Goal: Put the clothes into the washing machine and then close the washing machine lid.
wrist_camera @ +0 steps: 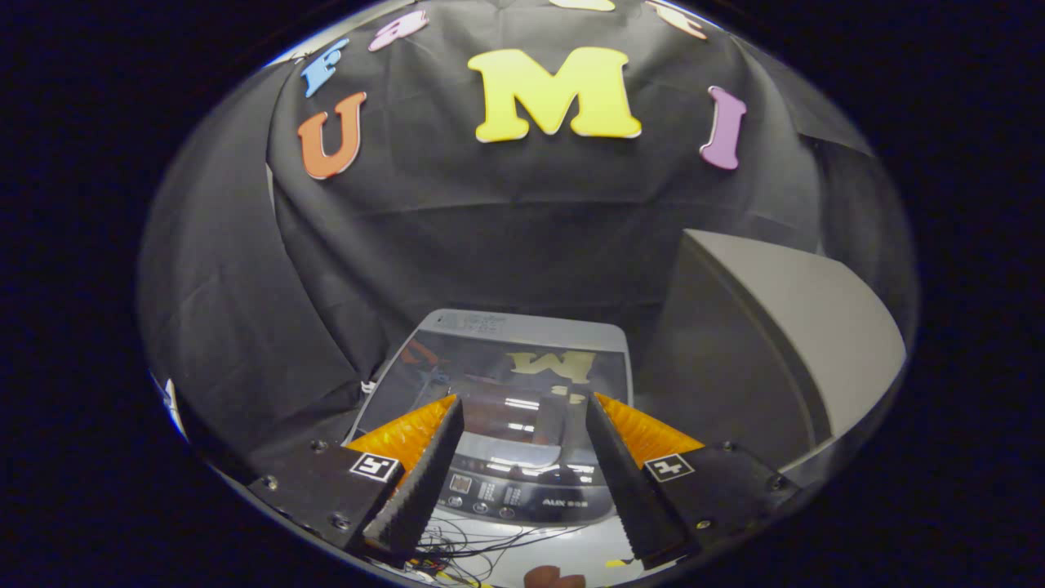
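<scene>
A small grey top-loading washing machine (498, 359) stands ahead of me, just beyond the fingers. Its dark glass lid (490, 384) lies flat and shut, mirroring the wall. The control panel (522, 490) with its row of buttons shows between the fingers. My gripper (522, 404) hovers above the front of the machine, open, with nothing between its fingers. No clothes are in sight.
A large grey box-like unit (775, 351) rises to the right of the washer, close to the right finger. Black cloth (269, 327) hangs behind and to the left. Thin dark cables (482, 543) lie on a pale surface below the fingers.
</scene>
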The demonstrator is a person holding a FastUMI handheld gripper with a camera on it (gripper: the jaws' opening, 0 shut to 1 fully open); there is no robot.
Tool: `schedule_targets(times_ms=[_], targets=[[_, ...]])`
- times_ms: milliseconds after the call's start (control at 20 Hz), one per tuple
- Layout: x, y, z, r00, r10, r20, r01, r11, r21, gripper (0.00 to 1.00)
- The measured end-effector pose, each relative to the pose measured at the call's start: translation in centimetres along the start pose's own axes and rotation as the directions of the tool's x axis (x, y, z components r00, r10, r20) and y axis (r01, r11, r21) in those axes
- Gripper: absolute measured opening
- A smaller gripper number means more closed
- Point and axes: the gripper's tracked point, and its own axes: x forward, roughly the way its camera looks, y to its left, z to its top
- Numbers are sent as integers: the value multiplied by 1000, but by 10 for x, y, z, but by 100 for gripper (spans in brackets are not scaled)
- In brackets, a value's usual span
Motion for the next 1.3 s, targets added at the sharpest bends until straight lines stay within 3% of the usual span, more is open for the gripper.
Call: schedule_targets(times_ms=[350, 600, 900, 1300], targets=[[-152, -50, -34, 983, -64, 174, 55, 997, 58, 95], [-229, -87, -57, 967, -118, 225, 97, 990, 103, 94], [-281, -111, -67, 951, -134, 278, 106, 988, 113, 95], [-302, -117, -72, 942, -118, 313, 96, 992, 83, 95]])
